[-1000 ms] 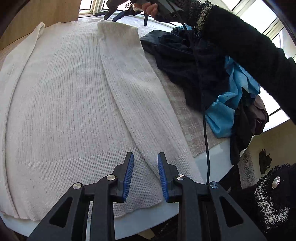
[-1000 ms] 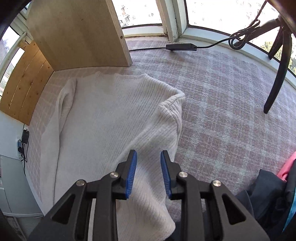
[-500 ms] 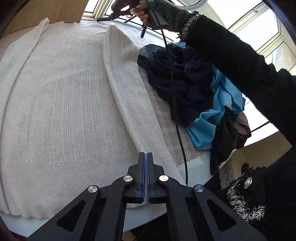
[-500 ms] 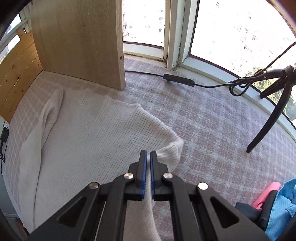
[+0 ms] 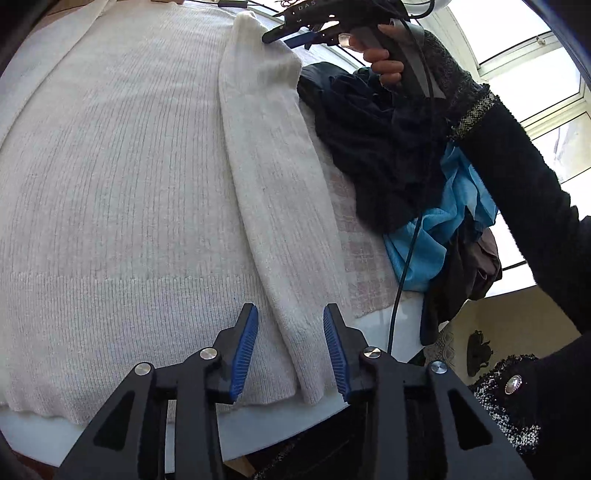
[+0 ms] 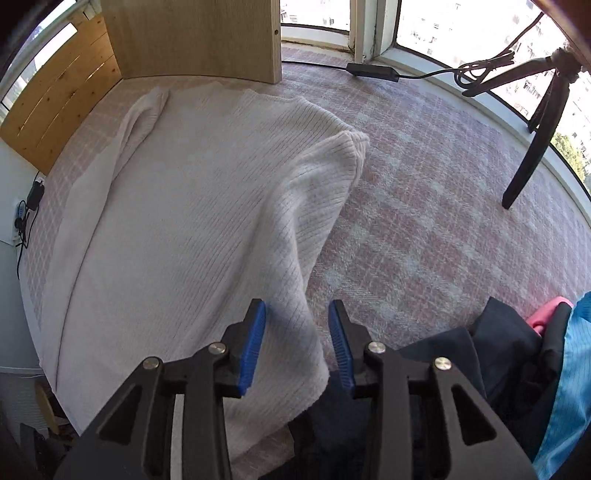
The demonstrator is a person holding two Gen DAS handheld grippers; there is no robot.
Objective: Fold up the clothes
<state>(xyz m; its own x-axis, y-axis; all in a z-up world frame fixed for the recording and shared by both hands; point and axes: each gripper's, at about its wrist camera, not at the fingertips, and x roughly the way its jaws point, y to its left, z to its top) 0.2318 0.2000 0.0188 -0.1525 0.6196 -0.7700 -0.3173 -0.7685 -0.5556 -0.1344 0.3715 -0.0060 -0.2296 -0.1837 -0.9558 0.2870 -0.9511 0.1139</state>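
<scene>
A cream ribbed sweater [image 5: 122,177] lies flat on the table, with its right sleeve [image 5: 273,192] folded lengthwise along the body. My left gripper [image 5: 291,347] hangs over the sleeve's cuff end by the hem. Its jaws are opening, one either side of the cloth, and the pads do not press on it. In the right wrist view the sweater [image 6: 177,206] shows its folded shoulder [image 6: 351,147]. My right gripper [image 6: 297,343] is over the upper sleeve, jaws opening, gripping nothing. The same gripper [image 5: 291,35] appears in the left wrist view, held in a hand at the far end.
A heap of dark and blue clothes [image 5: 388,140] lies right of the sweater, with a pink piece [image 6: 550,310] in it. A plaid cover [image 6: 424,221] spreads over the table. A wooden board [image 6: 192,37], a cable with an adapter [image 6: 373,70] and a tripod [image 6: 535,129] stand at the back.
Both grippers were apart, closed fully half a second ago and have come apart again. The right gripper has drawn back from the shoulder along the sleeve.
</scene>
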